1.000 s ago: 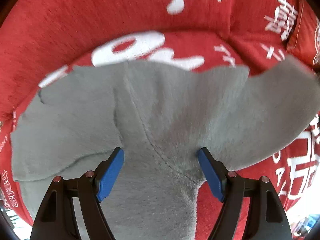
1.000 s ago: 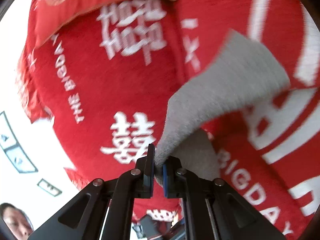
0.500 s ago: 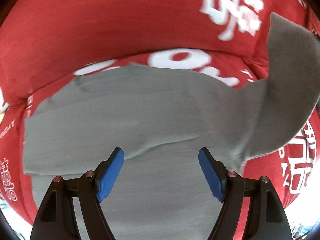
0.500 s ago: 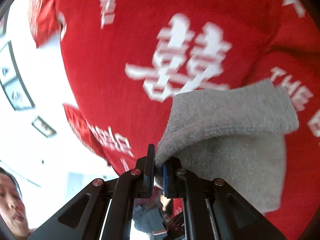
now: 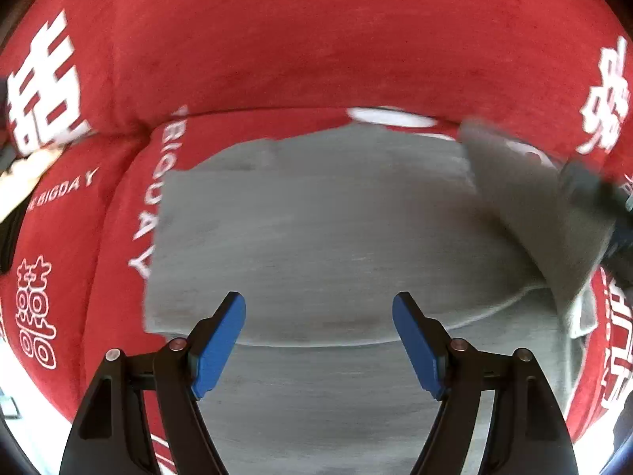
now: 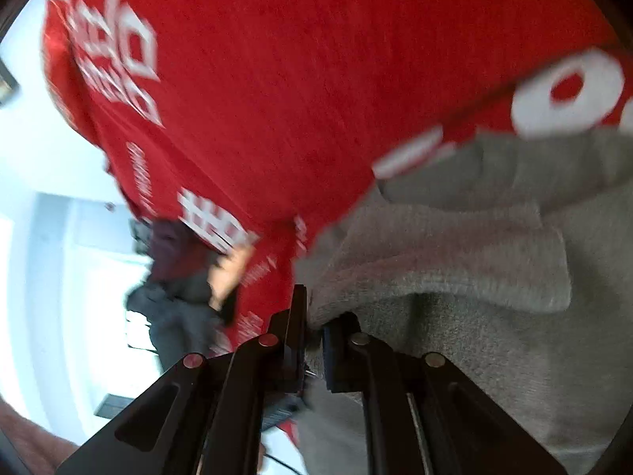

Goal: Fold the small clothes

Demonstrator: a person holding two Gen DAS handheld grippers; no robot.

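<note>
Garment pinched in right tongs; left tongs spread.

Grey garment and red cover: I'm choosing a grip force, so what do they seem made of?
Grey garment: apparently soft knit or fleece, matte, with a fuzzy nap and limp draping where the right tongs pinch it. Red cover: probably a short-pile plush or velvety fabric, matte, showing brushed streaks and white printed lettering.

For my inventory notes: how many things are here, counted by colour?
Grey: 1, the garment, pinched by the right tool.
Red: 1, the printed sofa cover.
Black with blue pads: 2, the left tool and the right tool.
Total: 4.
</note>
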